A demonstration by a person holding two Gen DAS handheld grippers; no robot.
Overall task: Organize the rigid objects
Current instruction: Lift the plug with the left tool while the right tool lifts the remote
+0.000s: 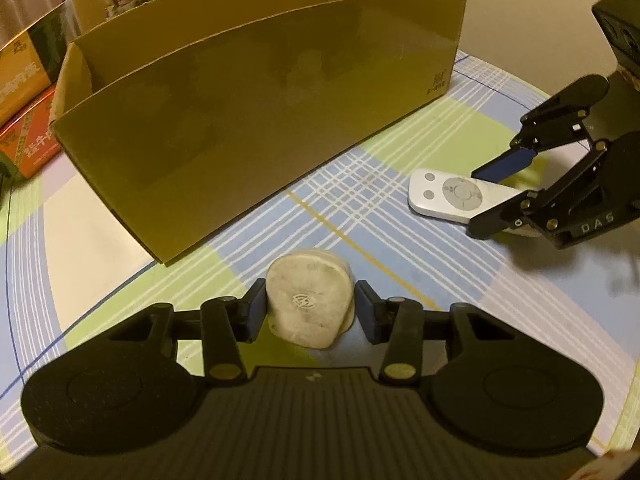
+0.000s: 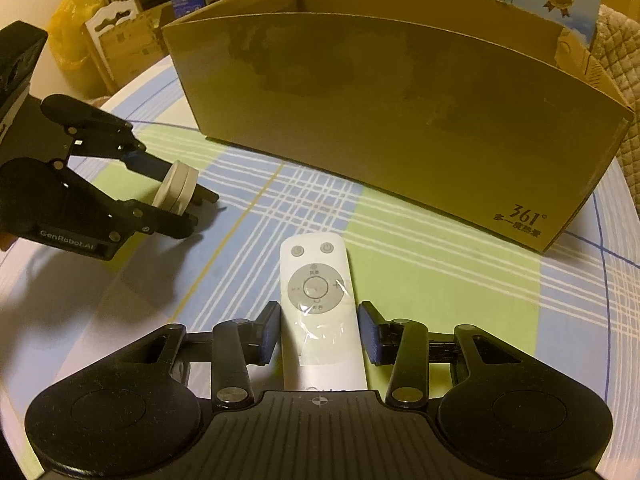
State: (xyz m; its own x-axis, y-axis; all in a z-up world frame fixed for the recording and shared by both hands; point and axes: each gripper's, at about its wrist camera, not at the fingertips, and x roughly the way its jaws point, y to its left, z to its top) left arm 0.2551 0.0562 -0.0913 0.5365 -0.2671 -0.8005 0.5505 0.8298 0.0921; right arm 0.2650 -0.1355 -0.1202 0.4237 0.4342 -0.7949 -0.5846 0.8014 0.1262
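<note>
Both grippers sit low over the plaid tablecloth (image 2: 420,240) in front of a long open cardboard box (image 2: 380,92): the left gripper (image 1: 310,310) has its blue pads on either side of a white plug adapter (image 1: 310,304), the left pad touching it and the right one apparently just clear. To its right, the right gripper (image 2: 320,330) straddles a white remote control (image 2: 318,312) lying flat on the cloth, buttons up, pointing toward the box. Its jaws are spread, with a narrow gap at each side of the remote.
</note>
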